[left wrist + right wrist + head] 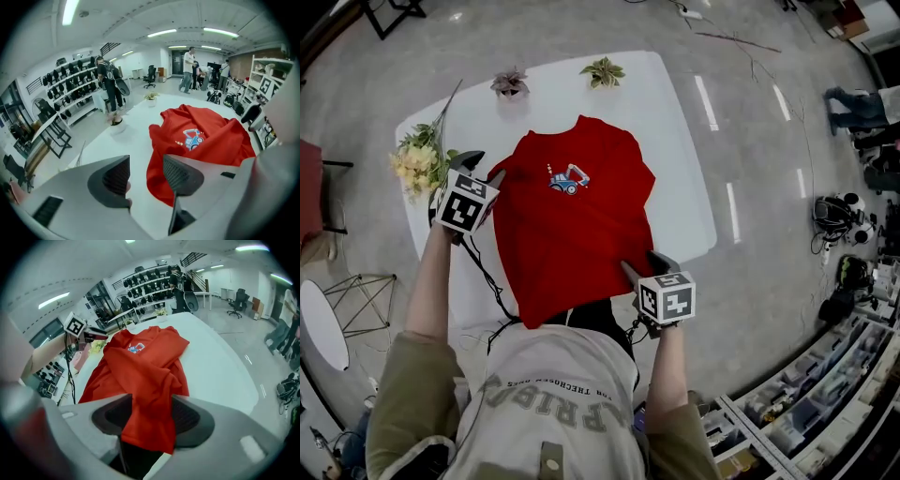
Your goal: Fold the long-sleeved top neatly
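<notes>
**A:** Where's the top just now?

**B:** The red top (572, 234) lies spread on the white tabletop (675, 141), front up, with a small blue vehicle print (567, 178) on the chest. Its neck end points away from the person and its hem reaches the near edge.

**A:** And the left tongs?

**B:** The left tongs (146, 174) hover by the top's left shoulder, released. The jaws are apart with only bare tabletop between them. The red cloth lies just beside them.

**A:** The right ones?

**B:** The right tongs (149, 417) are down at the hem's right corner. Those jaws stand well apart too. A fold of the red cloth lies loose between them, not pinched.

**A:** Anything else up there?

**B:** A bunch of yellow flowers (417, 164) lies at the left edge, near the left tongs. At the far edge there's a small potted plant (510, 82) and a second one (602, 71), both apart from the top.
</notes>
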